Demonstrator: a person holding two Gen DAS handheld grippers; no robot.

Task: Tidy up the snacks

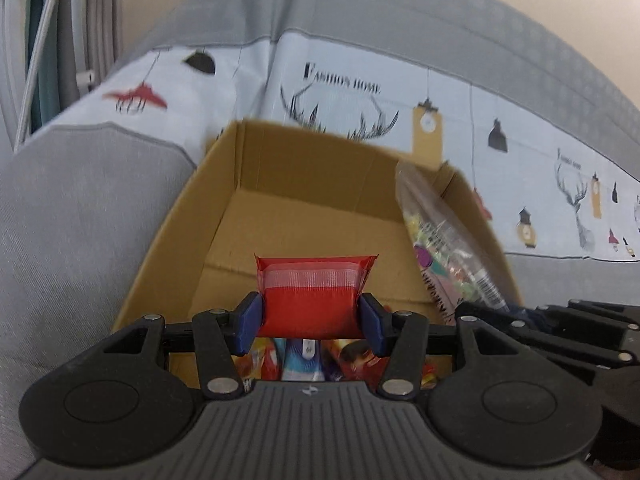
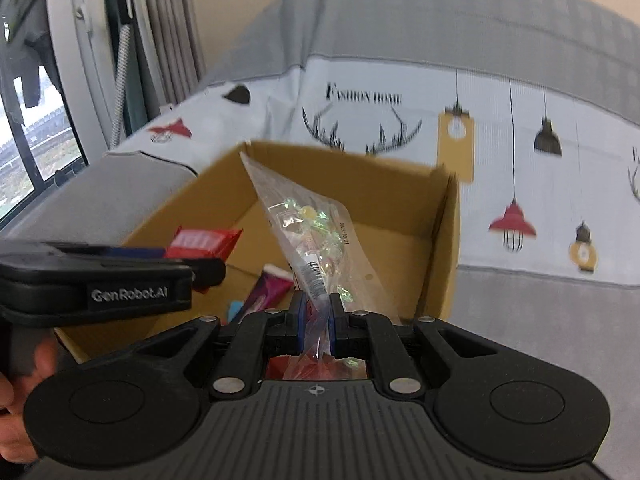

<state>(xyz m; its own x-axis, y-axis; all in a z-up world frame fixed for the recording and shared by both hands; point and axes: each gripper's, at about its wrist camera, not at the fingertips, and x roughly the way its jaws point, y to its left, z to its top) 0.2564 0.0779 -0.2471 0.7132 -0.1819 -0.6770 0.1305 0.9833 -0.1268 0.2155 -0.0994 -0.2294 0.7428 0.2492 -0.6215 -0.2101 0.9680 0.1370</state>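
My left gripper (image 1: 310, 326) is shut on a red snack packet (image 1: 312, 296) and holds it above the near end of an open cardboard box (image 1: 304, 168). My right gripper (image 2: 316, 330) is shut on a clear bag of colourful candies (image 2: 316, 232), held upright over the same box (image 2: 444, 240). The bag also shows at the right in the left wrist view (image 1: 444, 240). The left gripper with its red packet (image 2: 204, 242) shows at the left in the right wrist view. Several colourful snacks (image 1: 304, 362) lie in the box under the left gripper.
The box stands on a grey sofa (image 1: 72, 232) with a white printed cover (image 1: 352, 92) over its backrest. A pink packet (image 2: 266, 290) lies in the box. A window and curtains (image 2: 40, 120) are at far left.
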